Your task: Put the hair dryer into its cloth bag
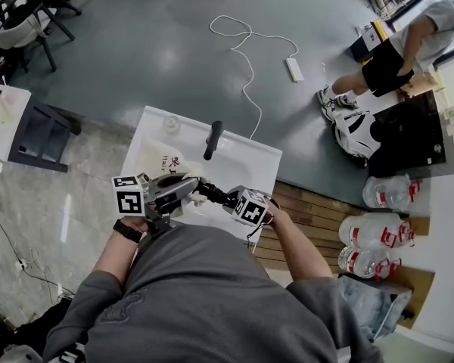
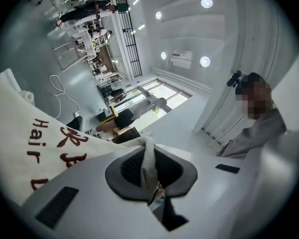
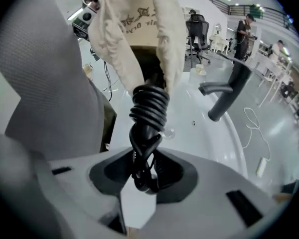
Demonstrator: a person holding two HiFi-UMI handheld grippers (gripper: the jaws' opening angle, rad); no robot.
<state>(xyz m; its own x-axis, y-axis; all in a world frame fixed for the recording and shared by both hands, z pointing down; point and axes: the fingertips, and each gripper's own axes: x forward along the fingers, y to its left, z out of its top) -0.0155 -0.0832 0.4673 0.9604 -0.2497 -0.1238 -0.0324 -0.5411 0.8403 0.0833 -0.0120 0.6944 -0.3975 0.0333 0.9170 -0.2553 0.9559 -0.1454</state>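
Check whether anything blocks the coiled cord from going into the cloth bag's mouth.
Nothing visible does. The right gripper holds the coiled cord right at the open mouth of the cloth bag; the left gripper pinches the bag's edge. The dark object lies apart on the table.

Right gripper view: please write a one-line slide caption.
The right gripper holds the black coiled cord that sticks out of the cloth bag.

light: bright, even | glare: ceiling spots [image 2: 206, 3] | edges: fisheye, dark | foreground: soft
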